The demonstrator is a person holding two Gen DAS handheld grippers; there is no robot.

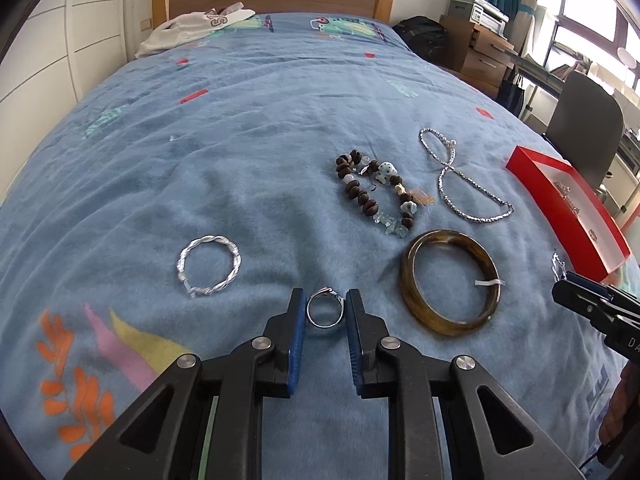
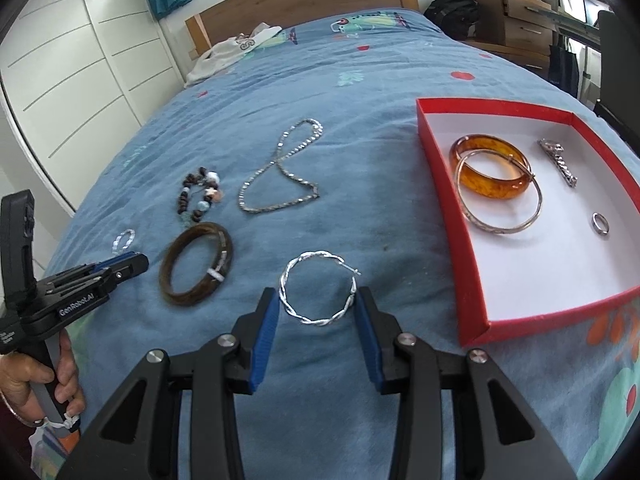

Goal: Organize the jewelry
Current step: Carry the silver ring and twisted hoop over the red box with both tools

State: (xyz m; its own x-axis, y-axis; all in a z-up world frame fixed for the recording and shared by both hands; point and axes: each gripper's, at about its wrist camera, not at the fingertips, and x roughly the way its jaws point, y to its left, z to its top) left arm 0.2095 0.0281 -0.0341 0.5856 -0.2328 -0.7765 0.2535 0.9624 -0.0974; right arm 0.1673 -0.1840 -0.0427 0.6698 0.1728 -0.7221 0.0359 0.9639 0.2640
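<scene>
My left gripper (image 1: 325,300) is shut on a small silver ring (image 1: 324,325), with the blue pads pressing on both sides of the ring just above the blue bedspread. In the right wrist view the left gripper (image 2: 136,260) is at the left. My right gripper (image 2: 316,294) is shut on a twisted silver hoop (image 2: 316,322), one pad against each side. A red box (image 2: 476,280) lies to its right and holds an amber bangle (image 2: 492,188), a thin bangle (image 2: 500,228), a ring (image 2: 600,224) and a silver piece (image 2: 560,160).
Loose on the bedspread lie a second twisted hoop (image 1: 208,264), a brown bangle (image 1: 452,326), a bead bracelet (image 1: 360,196) and a silver chain (image 1: 444,188). A white garment (image 1: 192,28) lies by the wooden headboard. A chair (image 1: 580,120) and drawers stand to the right of the bed.
</scene>
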